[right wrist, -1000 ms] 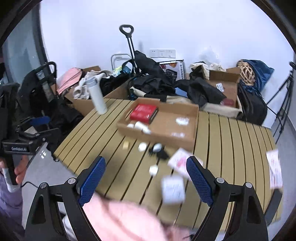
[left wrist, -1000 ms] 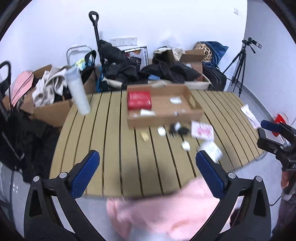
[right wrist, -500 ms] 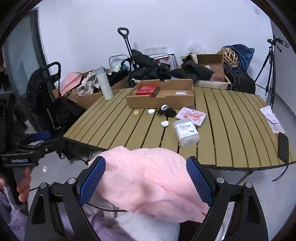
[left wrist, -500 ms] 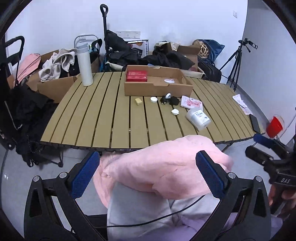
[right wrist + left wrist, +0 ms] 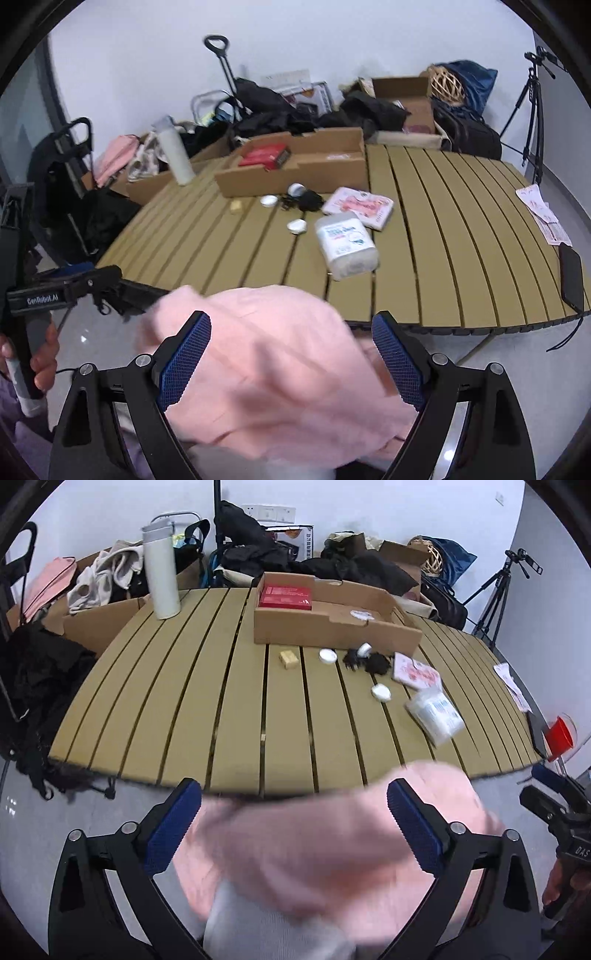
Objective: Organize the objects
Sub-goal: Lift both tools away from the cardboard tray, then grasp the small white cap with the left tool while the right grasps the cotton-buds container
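Note:
A shallow cardboard box (image 5: 332,627) (image 5: 295,166) sits on the slatted wooden table (image 5: 184,686) (image 5: 443,221) with a red box (image 5: 285,596) (image 5: 264,156) inside. In front of it lie a small tan block (image 5: 289,658), white round caps (image 5: 328,655) (image 5: 296,225), a black tangle (image 5: 373,661) (image 5: 308,200), a pink packet (image 5: 416,672) (image 5: 359,207) and a clear wipes pack (image 5: 436,714) (image 5: 346,245). My left gripper (image 5: 293,825) and right gripper (image 5: 291,354) are open and empty, held off the table's near edge over a pink-clad lap (image 5: 314,849) (image 5: 277,362).
A white flask (image 5: 161,572) (image 5: 174,155) stands at the table's far left. A black phone (image 5: 571,277) and papers (image 5: 543,214) lie at the right edge. Bags, clothes and boxes crowd the floor behind; a tripod (image 5: 495,590) stands at the right.
Both grippers have swung: first pulled back and lower from the table, now tilted closer toward it again. Nothing on the table has moved. Both stay open.

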`<move>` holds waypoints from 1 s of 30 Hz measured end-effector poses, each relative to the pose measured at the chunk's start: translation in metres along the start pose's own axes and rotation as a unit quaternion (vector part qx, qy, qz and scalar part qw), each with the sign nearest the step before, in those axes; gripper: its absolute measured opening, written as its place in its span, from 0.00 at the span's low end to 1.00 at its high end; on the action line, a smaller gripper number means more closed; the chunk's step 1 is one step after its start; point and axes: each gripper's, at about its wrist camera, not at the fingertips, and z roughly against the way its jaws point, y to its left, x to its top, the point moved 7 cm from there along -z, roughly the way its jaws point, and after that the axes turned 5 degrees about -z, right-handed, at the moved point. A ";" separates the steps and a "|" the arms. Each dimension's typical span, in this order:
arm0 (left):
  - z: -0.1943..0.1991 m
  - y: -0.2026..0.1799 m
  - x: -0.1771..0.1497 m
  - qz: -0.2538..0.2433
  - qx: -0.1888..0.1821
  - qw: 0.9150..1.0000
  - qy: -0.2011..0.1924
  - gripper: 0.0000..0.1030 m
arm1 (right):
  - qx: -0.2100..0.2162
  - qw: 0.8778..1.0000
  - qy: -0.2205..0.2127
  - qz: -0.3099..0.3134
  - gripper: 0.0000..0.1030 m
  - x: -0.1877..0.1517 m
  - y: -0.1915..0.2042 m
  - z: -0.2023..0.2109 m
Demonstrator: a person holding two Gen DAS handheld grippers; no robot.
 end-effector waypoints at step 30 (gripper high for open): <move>-0.205 -0.120 0.079 -0.172 -0.132 0.973 0.076 0.24 | -0.046 0.996 0.078 0.009 0.68 0.066 -0.057 -0.166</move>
